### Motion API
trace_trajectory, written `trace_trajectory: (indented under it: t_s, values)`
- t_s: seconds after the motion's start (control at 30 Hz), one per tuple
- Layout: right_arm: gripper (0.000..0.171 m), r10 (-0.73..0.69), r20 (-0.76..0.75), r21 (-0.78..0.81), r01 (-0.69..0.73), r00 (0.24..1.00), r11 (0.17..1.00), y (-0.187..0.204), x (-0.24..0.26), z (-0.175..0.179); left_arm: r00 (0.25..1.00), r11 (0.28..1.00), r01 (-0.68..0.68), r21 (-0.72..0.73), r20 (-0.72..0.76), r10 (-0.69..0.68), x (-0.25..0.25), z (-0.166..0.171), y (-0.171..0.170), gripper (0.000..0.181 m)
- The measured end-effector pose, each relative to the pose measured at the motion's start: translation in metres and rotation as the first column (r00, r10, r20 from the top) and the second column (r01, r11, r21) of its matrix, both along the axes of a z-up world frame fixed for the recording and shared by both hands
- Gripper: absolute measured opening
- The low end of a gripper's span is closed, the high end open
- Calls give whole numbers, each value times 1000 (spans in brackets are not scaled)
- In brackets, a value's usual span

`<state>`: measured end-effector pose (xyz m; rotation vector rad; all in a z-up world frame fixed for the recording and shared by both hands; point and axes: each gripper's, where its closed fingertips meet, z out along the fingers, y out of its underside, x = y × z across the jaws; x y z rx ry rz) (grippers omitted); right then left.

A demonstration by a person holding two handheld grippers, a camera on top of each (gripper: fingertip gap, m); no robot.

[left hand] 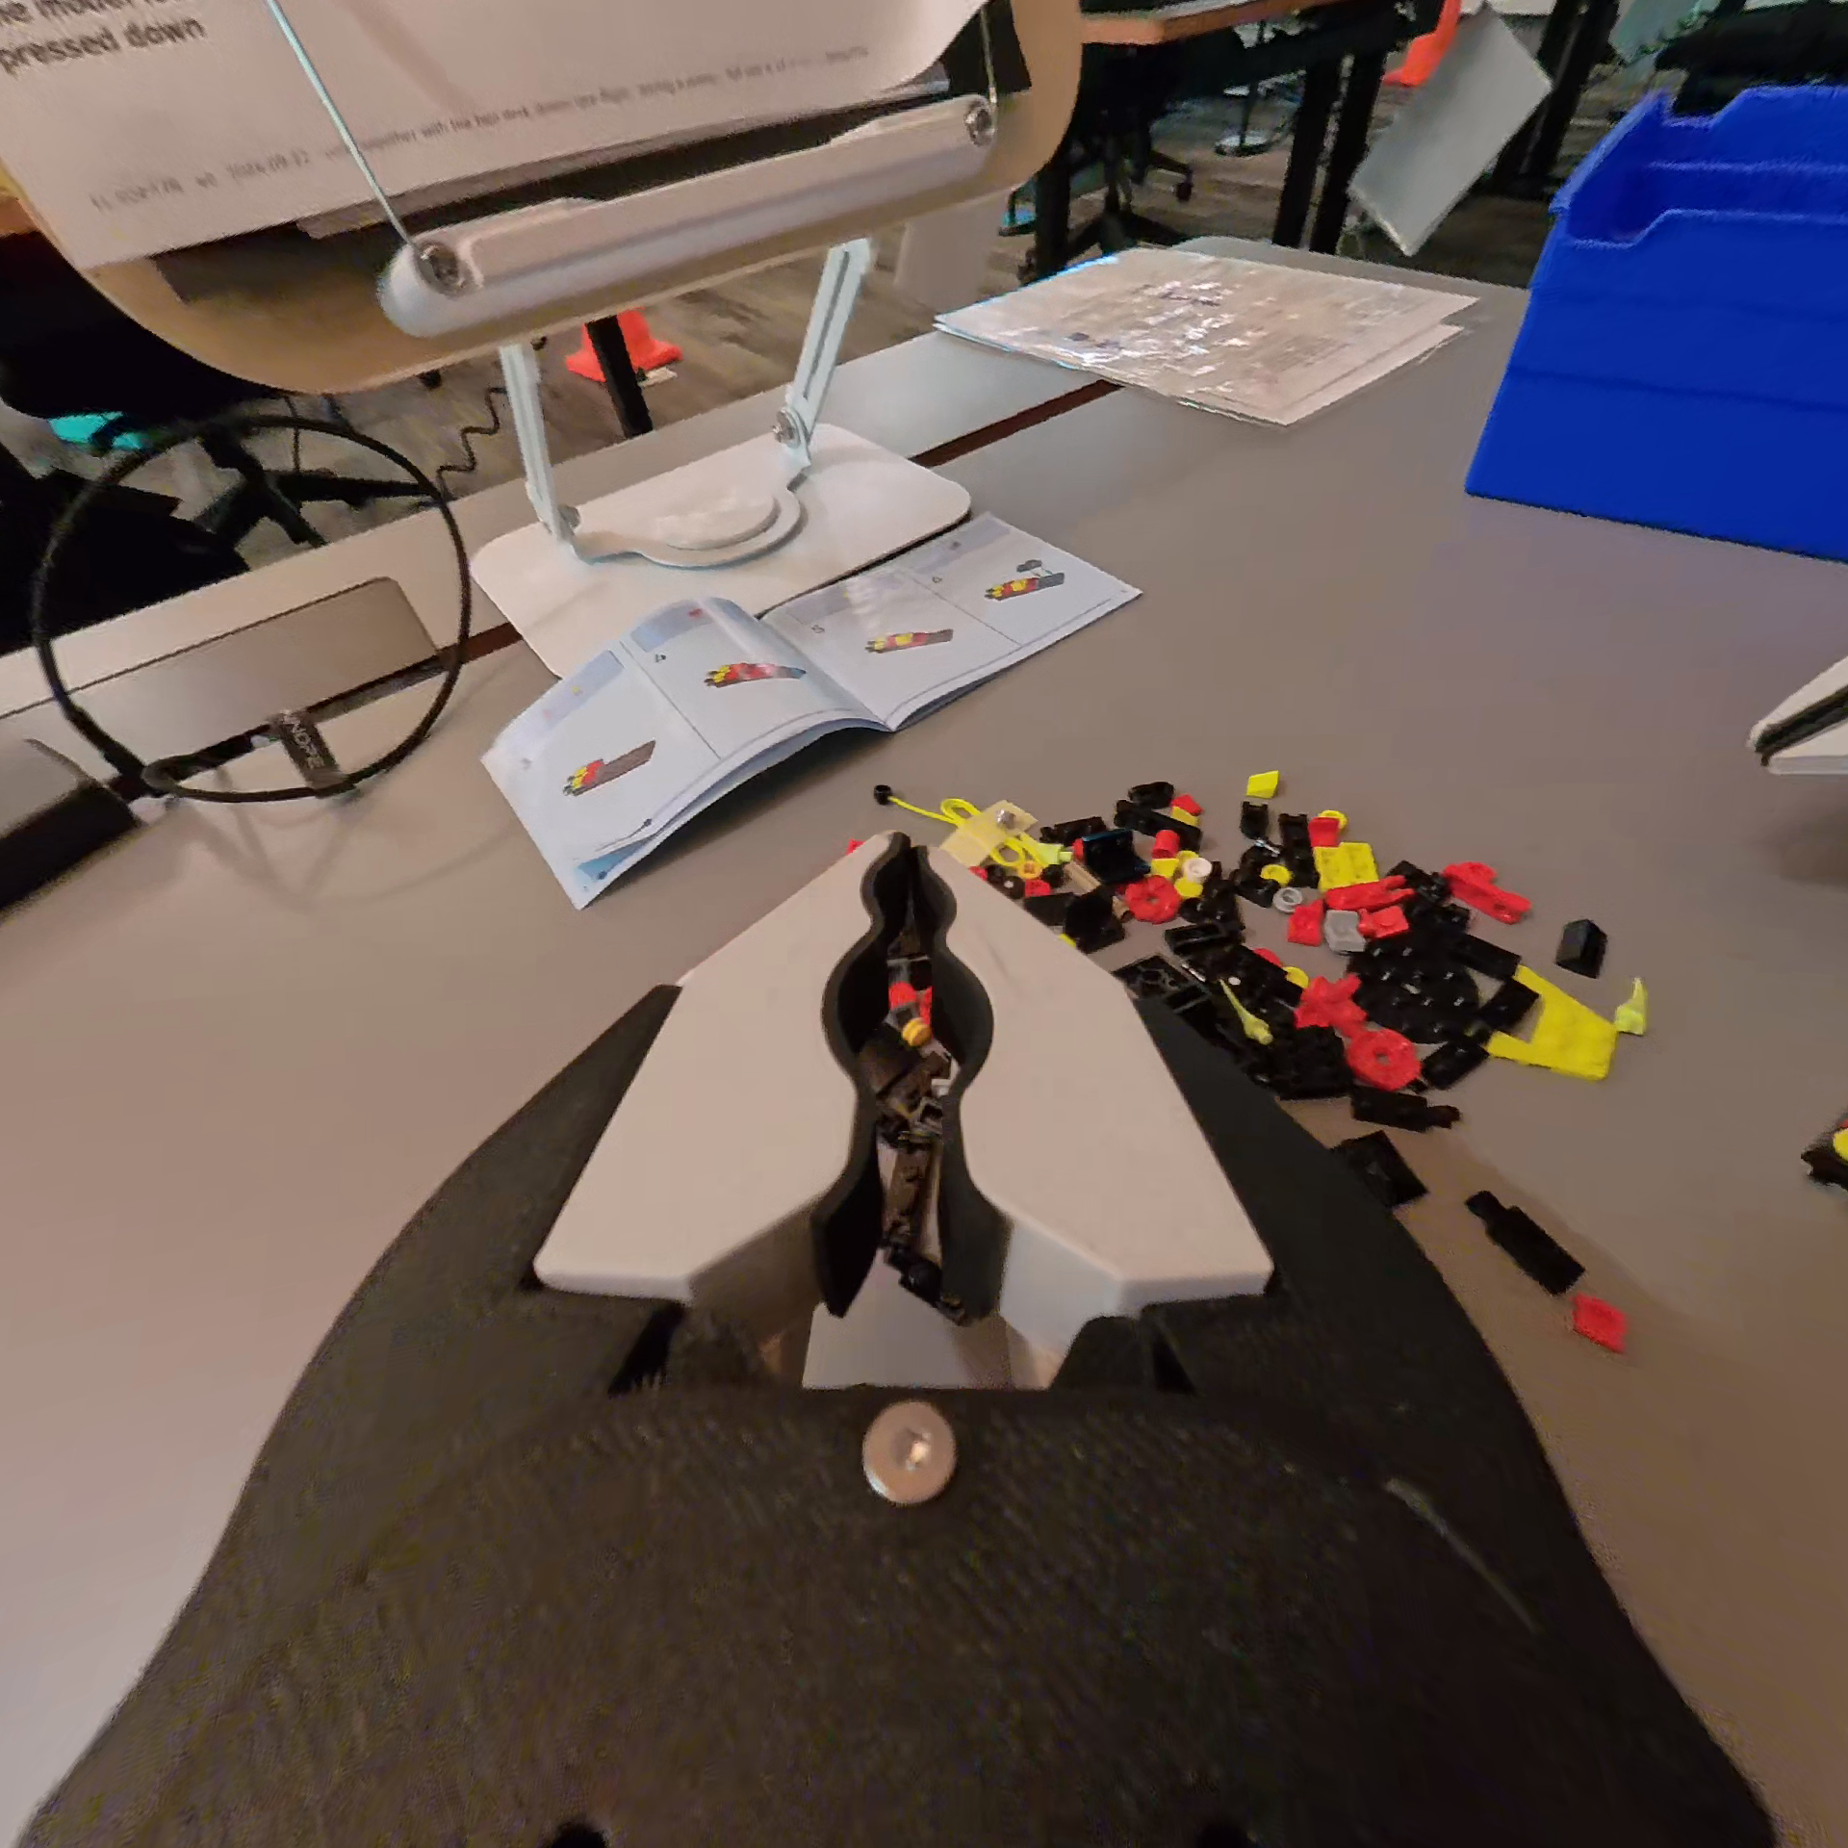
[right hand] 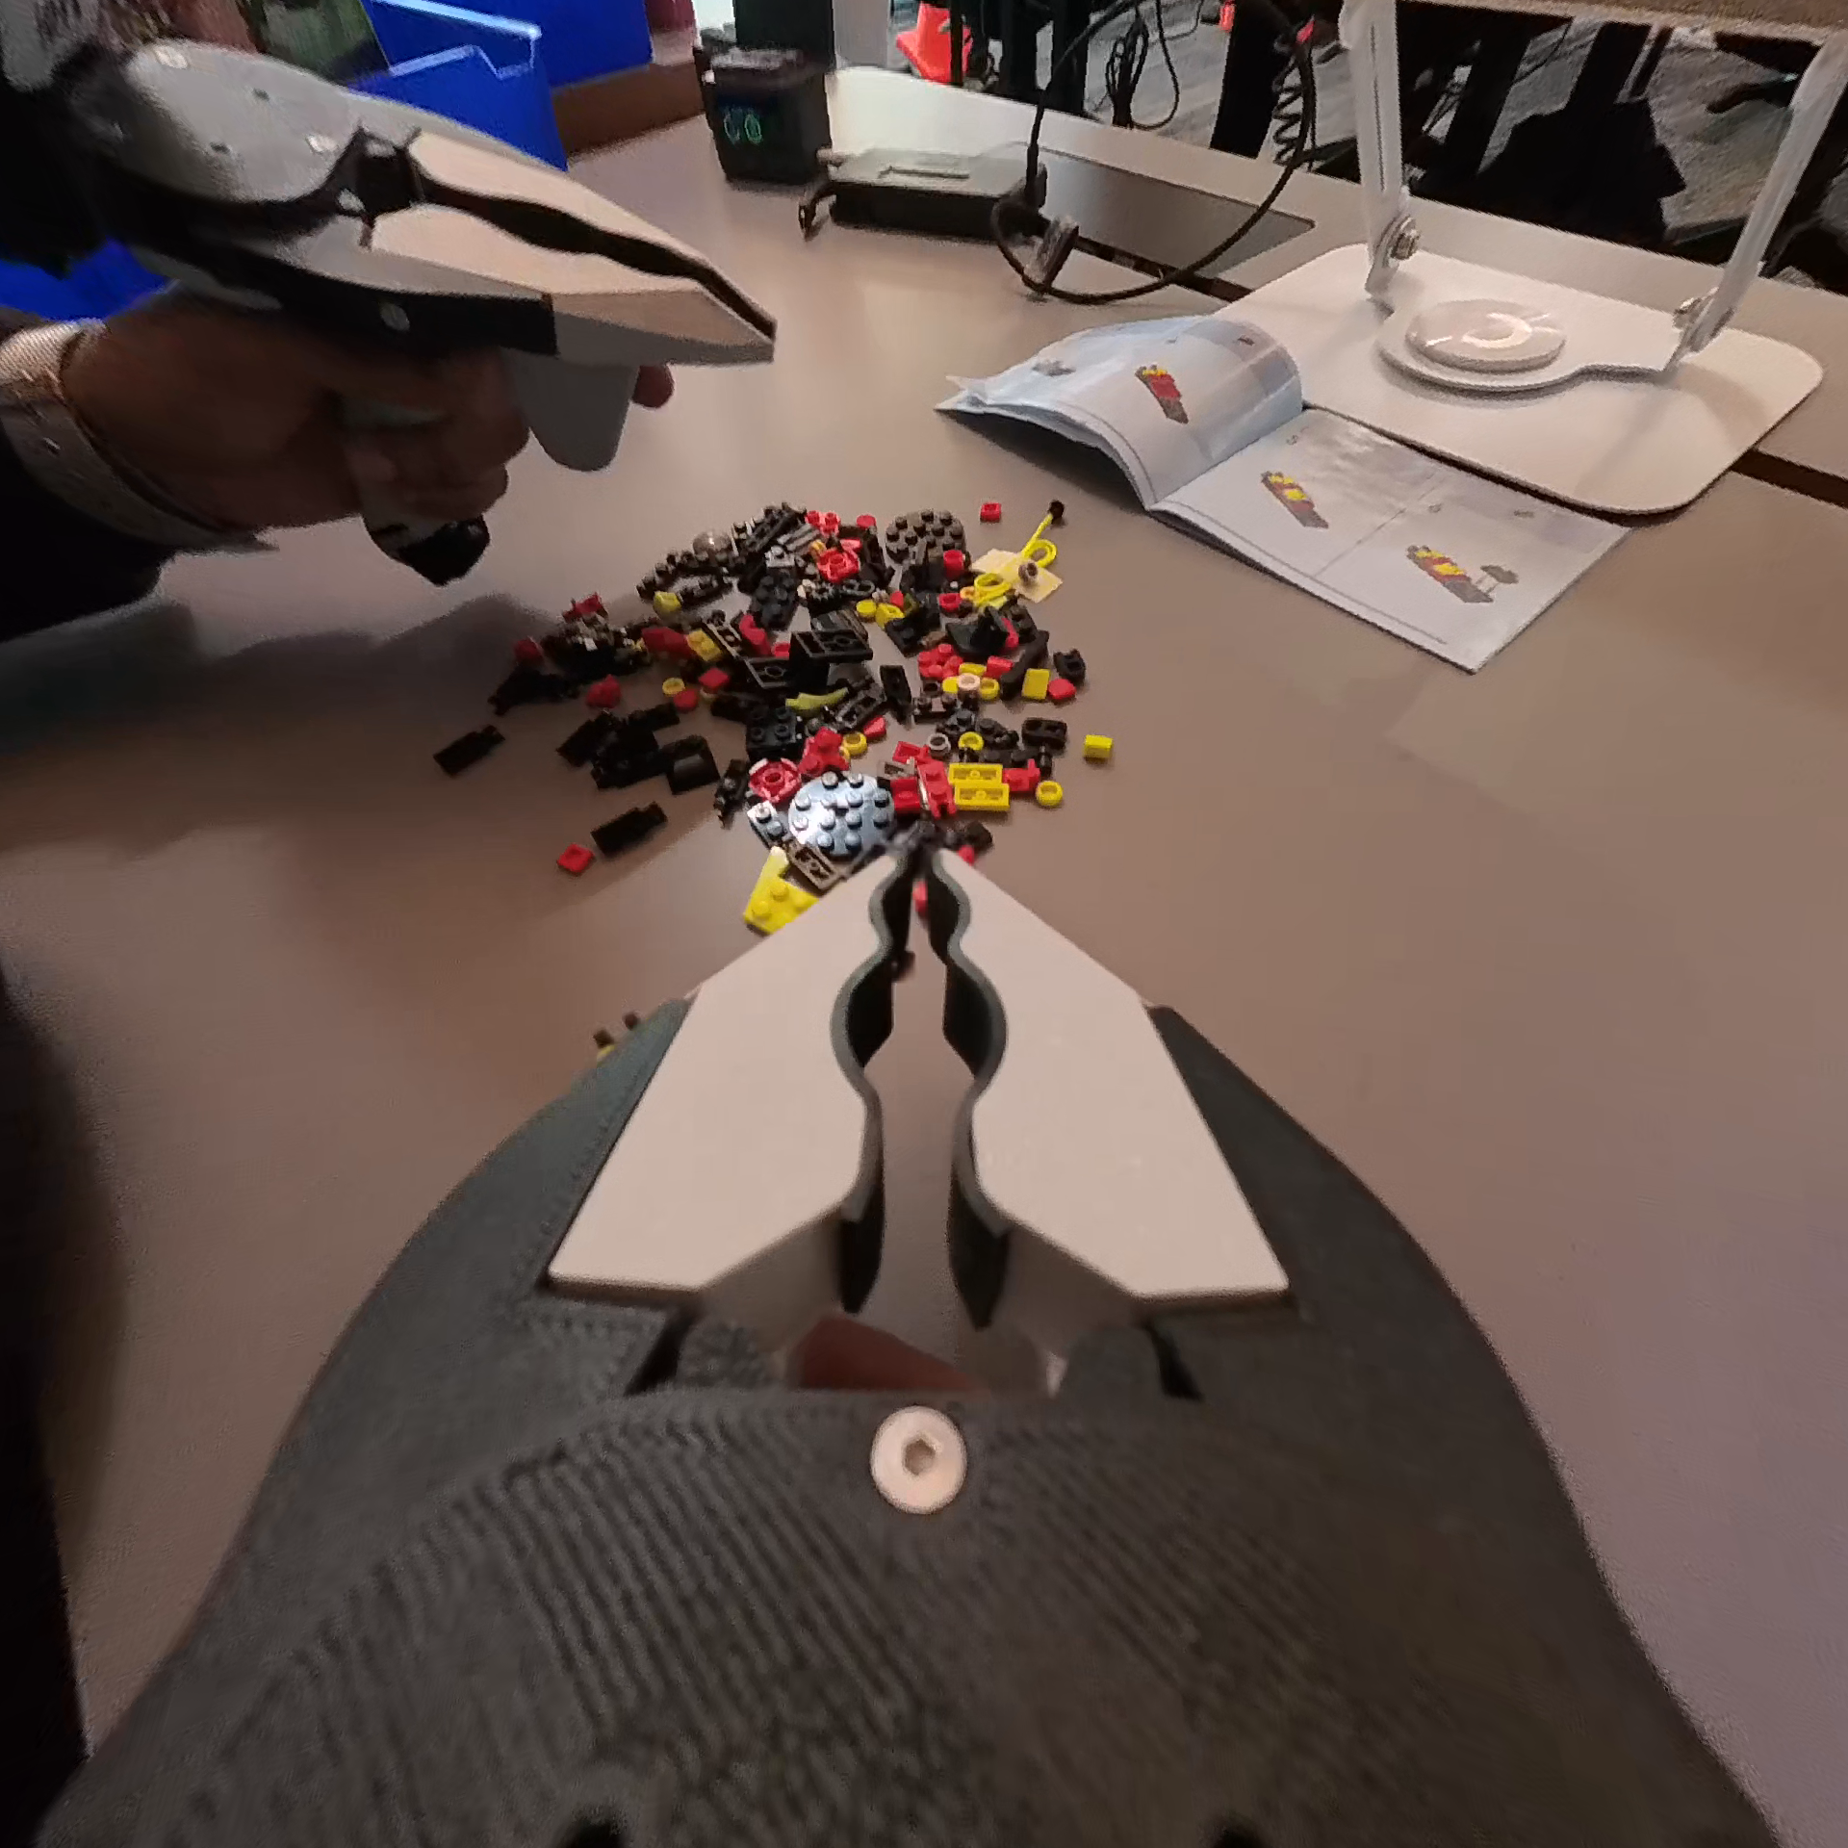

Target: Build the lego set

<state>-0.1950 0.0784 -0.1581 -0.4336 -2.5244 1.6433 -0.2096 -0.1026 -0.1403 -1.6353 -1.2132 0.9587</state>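
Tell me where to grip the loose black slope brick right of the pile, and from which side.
Judging from the left wrist view, take the black slope brick from above, jaws closing across its two flat side walls. Its top face slants, so pads there would likely slip. It lies apart from the pile, leaving room for a finger on each side.

Dim, warm indoor light from overhead. Soft shadows on table [right hand: 1400,900] under hand [right hand: 300,440] and left gripper [right hand: 760,335]. Glare on plastic sleeve [left hand: 1210,325] and round plate [right hand: 840,815]. Strong wide-angle bending at edges. Blurred near foreground and far background; bricks [left hand: 1330,950] fairly sharp.
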Motion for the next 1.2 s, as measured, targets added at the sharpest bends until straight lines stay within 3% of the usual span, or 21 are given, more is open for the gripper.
trace_trajectory:
  t_s: [0.17, 0.3, 0.4, 0.5, 0.63, 0.73, 0.8, 0.9, 1.03, 1.13, 1.2]
  values:
    - [1, 2, 32, -2, -2, 999, 1000, -7, 1, -3, 999, 999, -34, 16, 6, 34, -4, -5, -9, 0]
    - [0, -64, -151, 96, 80, 986, 992, 11, -19, -5, 979, 966, -181, -186, -128, 159, -10, 2, -48, 0]
    - [0, -156, -263, 68, 180, 952, 981, 25, -40, 2, 956, 944, -282, -172, -130, 262, -15, 1, -74, 0]
    - [0, -219, -236, 21, 231, 947, 973, 22, -56, 8, 967, 961, -253, -109, -41, 250, -20, -9, -79, 0]
    - [3, -365, -141, -55, 361, 920, 931, 16, -82, 17, 932, 927, -360, -103, 2, 362, -20, -9, -104, 0]
    - [7, -334, -57, -107, 327, 941, 939, -2, -74, 25, 977, 982, -169, 89, 143, 155, -19, -10, -65, 1]
    - [5, -307, -53, -154, 296, 950, 943, -11, -67, 27, 982, 995, -58, 78, 182, 43, -20, -16, -55, 0]
    - [3, -292, -24, -148, 285, 956, 947, -19, -68, 16, 970, 998, 32, 51, 238, -43, -34, -36, -62, 0]
    - [9, -232, 96, -106, 242, 968, 964, -30, -64, 2, 891, 947, 209, 243, 351, -287, -39, -53, -36, 0]
    - [12, -226, 134, -134, 243, 965, 961, -31, -63, 5, 840, 950, 303, 78, 448, -305, -25, -71, -39, 0]
    - [16, -233, 122, -96, 245, 965, 965, -26, -64, 4, 837, 947, 316, 63, 452, -309, -20, -73, -43, 0]
